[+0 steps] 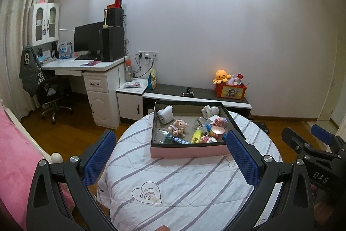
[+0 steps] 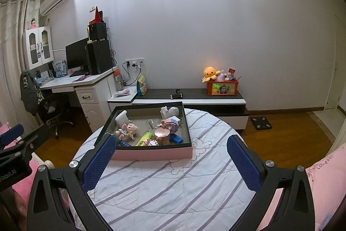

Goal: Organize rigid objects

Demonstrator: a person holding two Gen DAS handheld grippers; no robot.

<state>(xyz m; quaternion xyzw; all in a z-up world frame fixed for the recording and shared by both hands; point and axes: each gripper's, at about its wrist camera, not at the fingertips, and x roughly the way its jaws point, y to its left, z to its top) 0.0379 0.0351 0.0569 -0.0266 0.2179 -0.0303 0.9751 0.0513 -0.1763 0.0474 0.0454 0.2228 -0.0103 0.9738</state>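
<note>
We hold our left gripper (image 1: 170, 157) and our right gripper (image 2: 170, 159) above the near part of a round table (image 1: 194, 187) covered with a striped quilted cloth; both have their blue fingers spread wide with nothing between them. The right gripper also shows at the right edge of the left view, just beside ours and apart from it. The cloth under both grippers is bare, so there is open room between us and the pink box (image 1: 190, 149), which sits toward the far edge of the table, its dark rim raised around the contents. Inside the box lie the small things to sort: a doll (image 1: 178, 127), a white roll-shaped piece (image 1: 165, 115), a white elephant figure (image 1: 209, 110), a yellow tube (image 1: 196, 135), a round pink tin (image 1: 217, 130) and block toys (image 1: 219, 121), crowded mostly on its right half and touching one another. Beyond the table's far edge stand a low dark bench (image 1: 194, 93) with an orange toy crate (image 1: 230, 90), and a white desk (image 1: 86, 66) to the left. A pink bed cover (image 1: 15, 155) borders the table on the left
</note>
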